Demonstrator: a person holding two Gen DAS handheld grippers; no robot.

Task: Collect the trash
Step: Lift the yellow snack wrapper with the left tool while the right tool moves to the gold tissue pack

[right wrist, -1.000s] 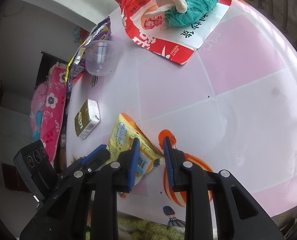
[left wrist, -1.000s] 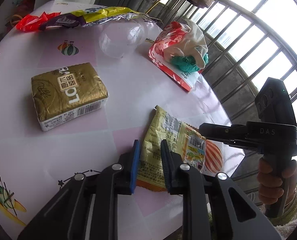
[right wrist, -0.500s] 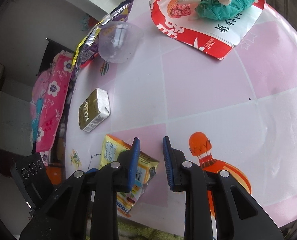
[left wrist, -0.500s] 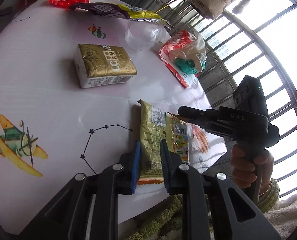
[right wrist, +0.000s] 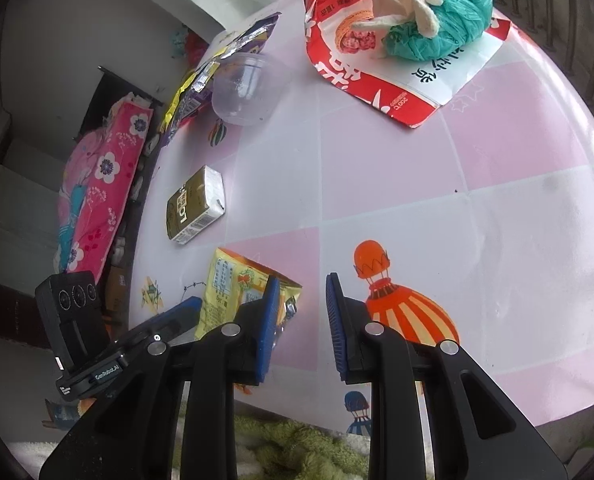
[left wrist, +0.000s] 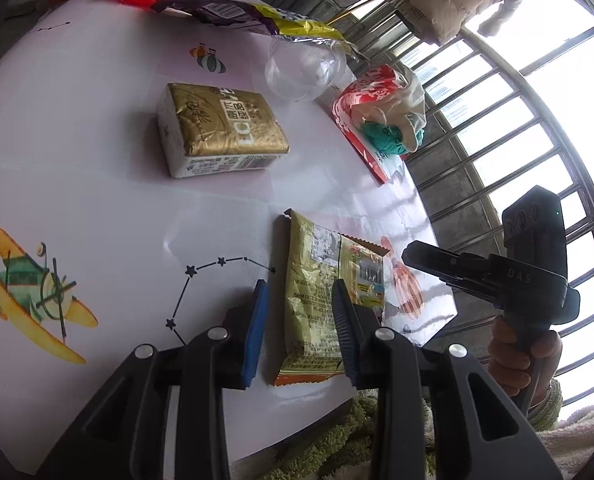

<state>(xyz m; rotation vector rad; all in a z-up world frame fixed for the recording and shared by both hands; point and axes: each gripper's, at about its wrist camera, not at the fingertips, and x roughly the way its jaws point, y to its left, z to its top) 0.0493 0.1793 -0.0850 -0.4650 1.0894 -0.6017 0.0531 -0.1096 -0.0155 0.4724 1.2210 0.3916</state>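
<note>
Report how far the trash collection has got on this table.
Done: nothing looks collected; no bin or bag is in view. In hand: the left gripper straddles the yellow snack packet, jaws opening, pads not pressing; the right gripper is empty beside it. Left: that packet, gold tissue pack, clear plastic cup, purple-yellow wrapper, red bag with green wad.

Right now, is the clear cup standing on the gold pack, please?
No, the cup sits on the table, apart from the gold pack.
</note>
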